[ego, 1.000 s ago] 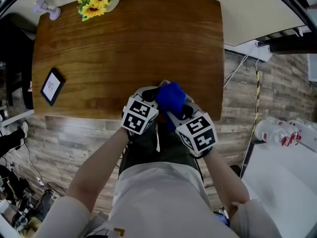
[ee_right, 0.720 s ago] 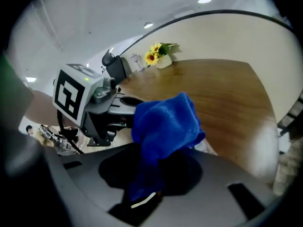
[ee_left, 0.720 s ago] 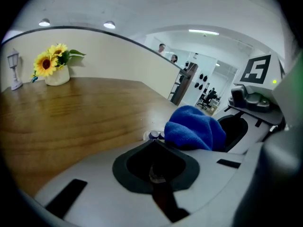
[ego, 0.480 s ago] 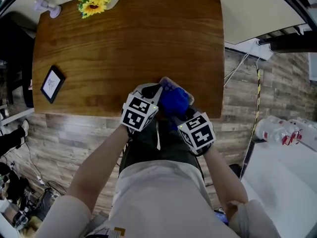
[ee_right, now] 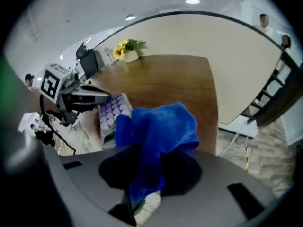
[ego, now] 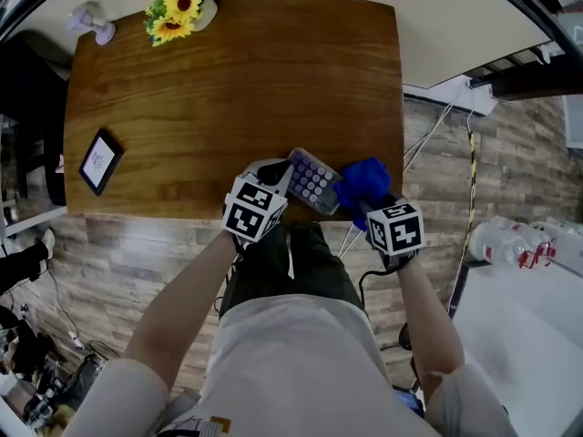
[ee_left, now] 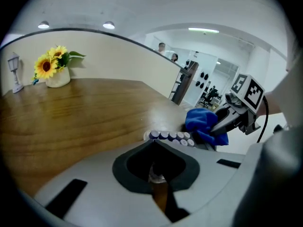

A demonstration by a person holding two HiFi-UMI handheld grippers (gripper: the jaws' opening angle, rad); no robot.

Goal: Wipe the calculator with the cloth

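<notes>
Clamping the near end of the calculator (ego: pixel 314 180), the left gripper (ego: pixel 279 186) holds it tilted just over the table's (ego: pixel 237 89) 6 o'clock edge, keys up, with its jaws closed on the casing. At the calculator's 3 o'clock the right gripper (ego: pixel 372 209) has its jaws pinched on a bunched blue cloth (ego: pixel 363 183). The cloth lies just beside the calculator's right end; whether they touch I cannot tell. The calculator looks light, stiff and smooth, so it will likely pivot in a one-end grip. Strokes should be gentle and run toward the held end, and the raised keys may snag. The cloth is soft and limp, best worked with its loose wad. Toward 12 o'clock the tabletop lies open — sunflowers (ego: pixel 178 3) at 11 and a small frame (ego: pixel 98 160) at 9 stand well apart — but past the 6 o'clock edge is only floor.
</notes>
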